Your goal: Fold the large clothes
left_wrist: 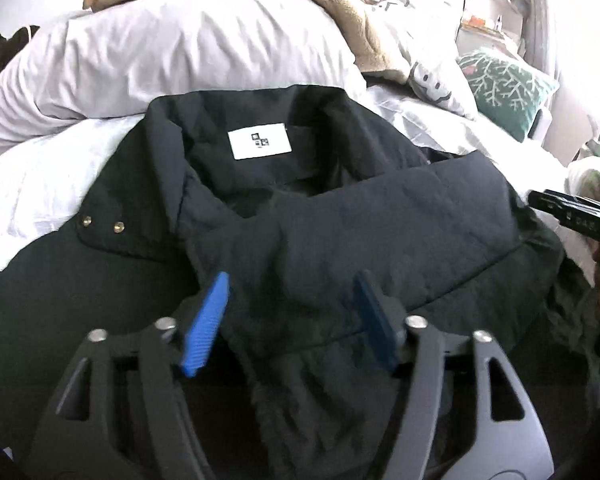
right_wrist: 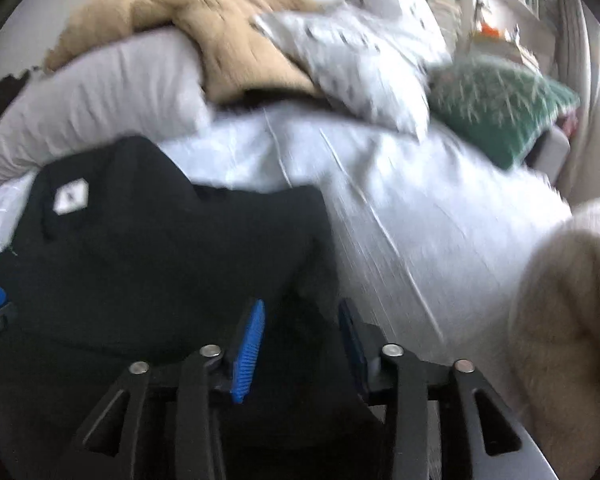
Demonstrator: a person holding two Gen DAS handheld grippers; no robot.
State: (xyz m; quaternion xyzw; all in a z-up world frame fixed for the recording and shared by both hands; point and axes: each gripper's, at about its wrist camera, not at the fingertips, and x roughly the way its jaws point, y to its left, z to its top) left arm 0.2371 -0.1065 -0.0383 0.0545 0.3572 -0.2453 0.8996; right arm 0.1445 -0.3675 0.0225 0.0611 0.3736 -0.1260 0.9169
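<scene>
A dark jacket is spread on the bed, collar and white label toward the upper centre of the frame. The left tool is held open above the chest panel, gripping nothing. The right tool is part open over the jacket's right edge, cloth between its pads but seemingly unpinched. A side fold appears under way; that edge must next be pinched. No containers are seen.

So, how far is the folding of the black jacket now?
Done: the black jacket lies on the white bedding, collar up, one side already laid across its front. In hand: the open left gripper and right gripper hover over it, gripping nothing. Left: further folds into a compact bundle.
</scene>
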